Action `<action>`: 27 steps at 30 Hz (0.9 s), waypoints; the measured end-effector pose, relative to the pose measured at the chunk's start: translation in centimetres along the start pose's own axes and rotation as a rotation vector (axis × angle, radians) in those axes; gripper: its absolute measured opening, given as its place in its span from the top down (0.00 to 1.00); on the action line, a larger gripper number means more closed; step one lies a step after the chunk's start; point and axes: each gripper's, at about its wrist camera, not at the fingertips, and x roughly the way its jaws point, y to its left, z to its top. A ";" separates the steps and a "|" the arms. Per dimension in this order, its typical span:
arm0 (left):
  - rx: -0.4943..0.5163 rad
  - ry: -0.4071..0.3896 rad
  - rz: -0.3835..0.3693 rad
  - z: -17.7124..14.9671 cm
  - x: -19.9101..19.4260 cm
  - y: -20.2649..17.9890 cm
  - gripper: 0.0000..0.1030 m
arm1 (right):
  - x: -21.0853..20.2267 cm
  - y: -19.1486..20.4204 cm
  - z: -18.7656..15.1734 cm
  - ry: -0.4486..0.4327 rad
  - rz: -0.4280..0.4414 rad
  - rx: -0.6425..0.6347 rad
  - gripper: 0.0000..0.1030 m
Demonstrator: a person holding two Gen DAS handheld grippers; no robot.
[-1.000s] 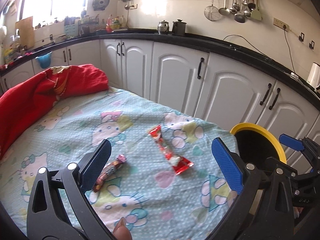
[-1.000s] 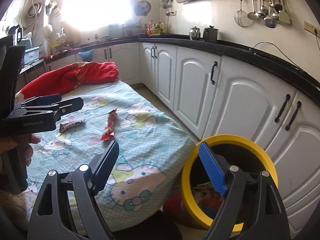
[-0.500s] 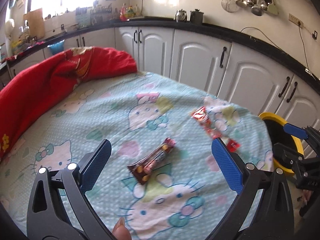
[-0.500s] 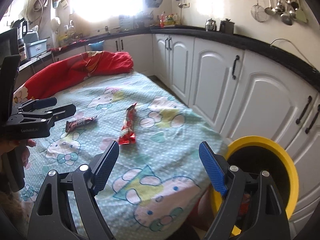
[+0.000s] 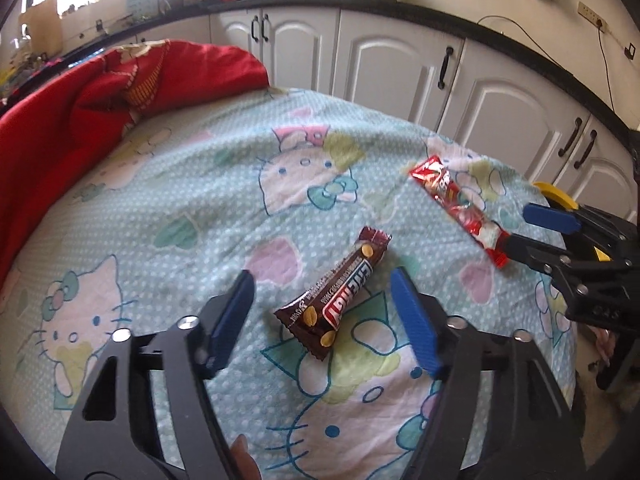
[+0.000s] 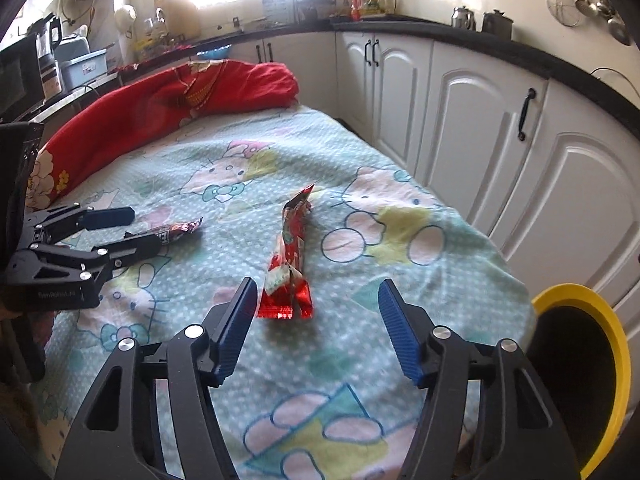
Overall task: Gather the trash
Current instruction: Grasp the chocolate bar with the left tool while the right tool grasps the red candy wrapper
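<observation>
Brown wrapper [image 5: 334, 298]: glossy foil bar wrapper, long and flat, crimped saw-tooth ends, white lettering and yellow nut pictures; lies on the bedsheet between the two pads of the left gripper, touching neither.
Brown wrapper, axis: long axis runs from near-left to far-right in the left wrist view, slantwise across the gap between the pads.
Red wrapper [image 6: 289, 256]: shiny crinkled red foil with white patches, long and narrow, far end torn and standing up; lies on the sheet just ahead of the right gripper, nearer its left pad.
Red wrapper, axis: runs near to far in the right wrist view, almost in line with the gripper's fingers.
Left gripper [image 5: 320, 316]: black frame, blue ribbed pads; jaws have just been closing and stand about half apart, with the brown wrapper between them but not pinched.
Right gripper [image 6: 318, 316]: same build; jaws have just been closing, about half apart, gripping nothing; the red wrapper's near end lies level with the pad tips.
Bedsheet [image 5: 208, 184]: soft pale-green cotton, white dots, cartoon cat print, slightly rumpled.
Red blanket [image 6: 168, 108]: thick cloth bunched along the far left of the bed.
Bin [image 6: 600, 344]: round, yellow plastic rim, dark inside; on the floor at the near right corner of the bed.
Cabinets [image 6: 472, 120]: white panelled doors, black handles, dark countertop, on the right.
</observation>
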 end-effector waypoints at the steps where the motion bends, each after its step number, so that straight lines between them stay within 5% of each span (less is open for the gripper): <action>1: 0.003 0.010 -0.006 -0.1 0.2 -0.1 0.49 | 0.5 0.1 0.2 0.012 0.009 0.000 0.46; 7: 0.030 0.032 -0.006 -0.3 0.6 -0.7 0.68 | 2.2 0.6 0.2 0.051 0.024 -0.020 0.68; 12: 0.053 0.036 -0.004 -0.3 0.6 -1.1 0.72 | 1.9 0.8 -0.3 0.046 0.036 -0.038 0.91; 27: 0.096 0.050 -0.044 -1.1 0.1 -4.3 0.85 | -1.1 -0.6 -2.5 0.022 0.050 -0.008 0.97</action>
